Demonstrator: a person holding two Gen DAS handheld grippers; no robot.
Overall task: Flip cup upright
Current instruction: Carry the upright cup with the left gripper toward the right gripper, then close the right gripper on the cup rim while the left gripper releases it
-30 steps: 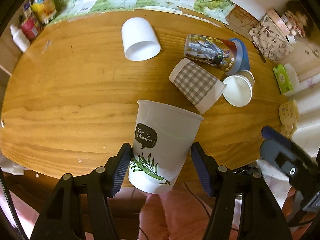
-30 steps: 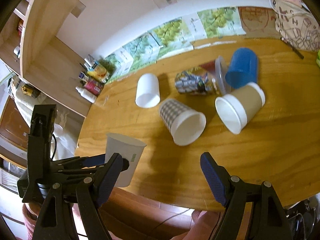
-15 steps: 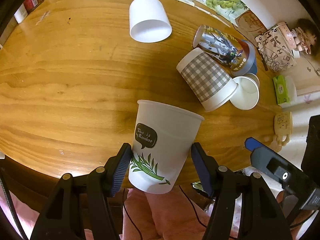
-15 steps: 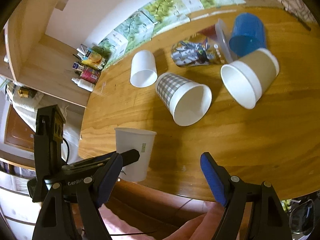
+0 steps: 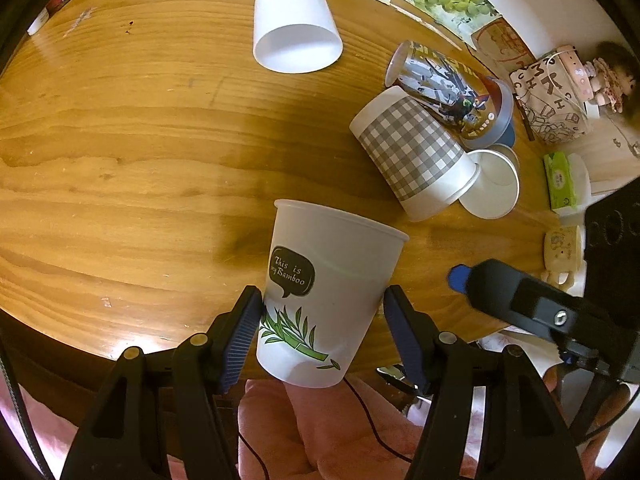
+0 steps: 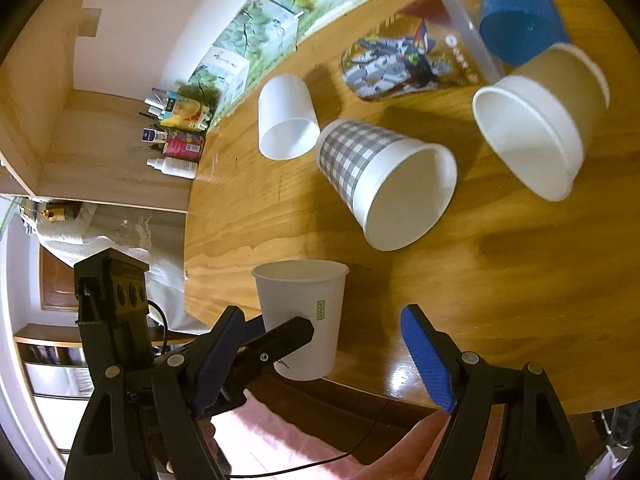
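My left gripper (image 5: 322, 320) is shut on a white paper cup with a bamboo print (image 5: 320, 292). It holds the cup upright, mouth up, in the air over the near edge of the round wooden table (image 5: 120, 152). The same cup shows in the right wrist view (image 6: 302, 312), with the left gripper's finger across its side. My right gripper (image 6: 324, 348) is open and empty, to the right of the held cup; its blue-padded finger shows in the left wrist view (image 5: 460, 278).
Several cups lie on their sides on the table: a plain white one (image 5: 294, 28), a grey checked one (image 5: 412, 156), a printed one with a blue lid (image 5: 448, 84), a brown one (image 6: 540, 120) and a blue one (image 6: 516, 12). Bottles and boxes (image 6: 176, 136) stand at the wall.
The left gripper has risen and tilted with the bamboo cup still in it, so the table looks further below. The right gripper has moved closer over the table, still open.
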